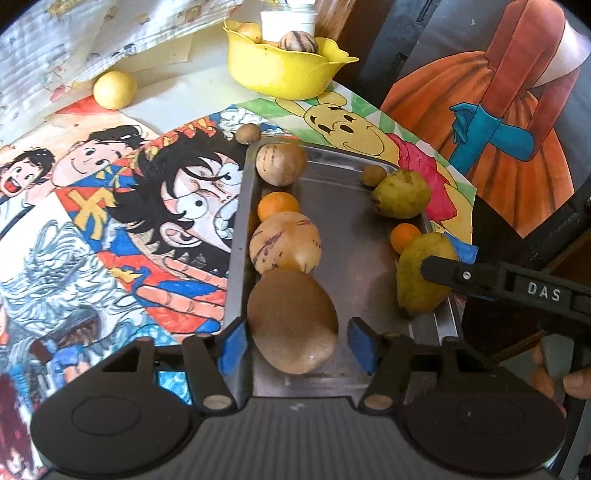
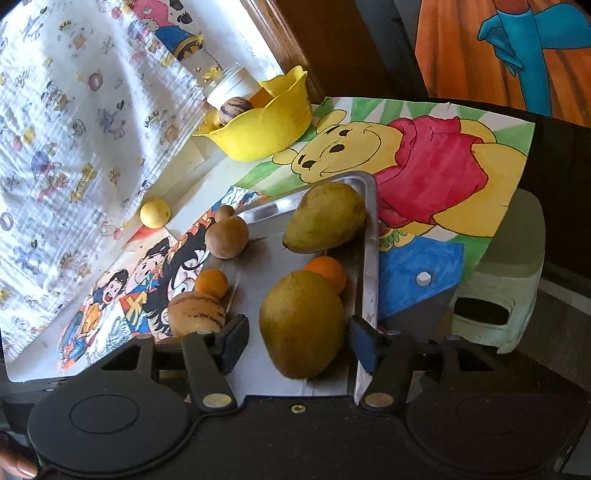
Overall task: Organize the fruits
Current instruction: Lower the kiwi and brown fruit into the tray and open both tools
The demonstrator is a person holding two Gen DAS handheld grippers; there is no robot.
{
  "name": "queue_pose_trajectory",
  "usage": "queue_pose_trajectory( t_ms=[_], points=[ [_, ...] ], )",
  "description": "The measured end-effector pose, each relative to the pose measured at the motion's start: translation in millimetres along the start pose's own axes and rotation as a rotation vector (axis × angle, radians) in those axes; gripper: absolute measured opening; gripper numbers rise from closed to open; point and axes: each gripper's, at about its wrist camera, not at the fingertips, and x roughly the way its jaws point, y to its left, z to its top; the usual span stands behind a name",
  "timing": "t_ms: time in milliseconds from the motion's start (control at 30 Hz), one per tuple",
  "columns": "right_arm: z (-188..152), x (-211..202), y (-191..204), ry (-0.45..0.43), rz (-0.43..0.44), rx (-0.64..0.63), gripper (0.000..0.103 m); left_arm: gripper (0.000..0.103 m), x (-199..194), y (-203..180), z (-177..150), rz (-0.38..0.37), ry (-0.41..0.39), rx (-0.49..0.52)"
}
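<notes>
A metal tray (image 1: 354, 258) holds several fruits. My left gripper (image 1: 297, 341) is open around a brown oval fruit (image 1: 293, 319) at the tray's near left. Beyond it lie a striped pepino (image 1: 284, 242), a small orange (image 1: 277, 205) and a round striped fruit (image 1: 280, 162). My right gripper (image 2: 295, 339) is open around a green-yellow mango (image 2: 301, 325) at the tray's near right; it shows in the left wrist view (image 1: 424, 275) with the right gripper's finger over it. A second mango (image 2: 325, 216) and an orange (image 2: 327, 271) lie behind.
A yellow bowl (image 1: 280, 70) with fruits and a white jar (image 1: 288, 20) stand at the back. A yellow lemon (image 1: 114, 88) and a small brown fruit (image 1: 247, 133) lie on the drawings outside the tray. A pale green stool (image 2: 506, 295) stands at the right.
</notes>
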Motion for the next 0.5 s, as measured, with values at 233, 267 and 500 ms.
queue_pose_trajectory(
  t_ms=[233,267,500],
  points=[
    [-7.0,-25.0,11.9,0.036,-0.019,0.024,0.081,0.083,-28.0,10.3,6.6,0.041,0.031,-0.024],
    [-7.8,-28.2,13.9,0.044,-0.024,0.029,0.083,0.085,-32.0,12.1,7.0,0.048,0.039,-0.03],
    [-24.4,-47.6,33.0,0.148,-0.13,0.038,0.097,0.099,-55.4,21.7,0.2,0.144,0.163,-0.04]
  ],
)
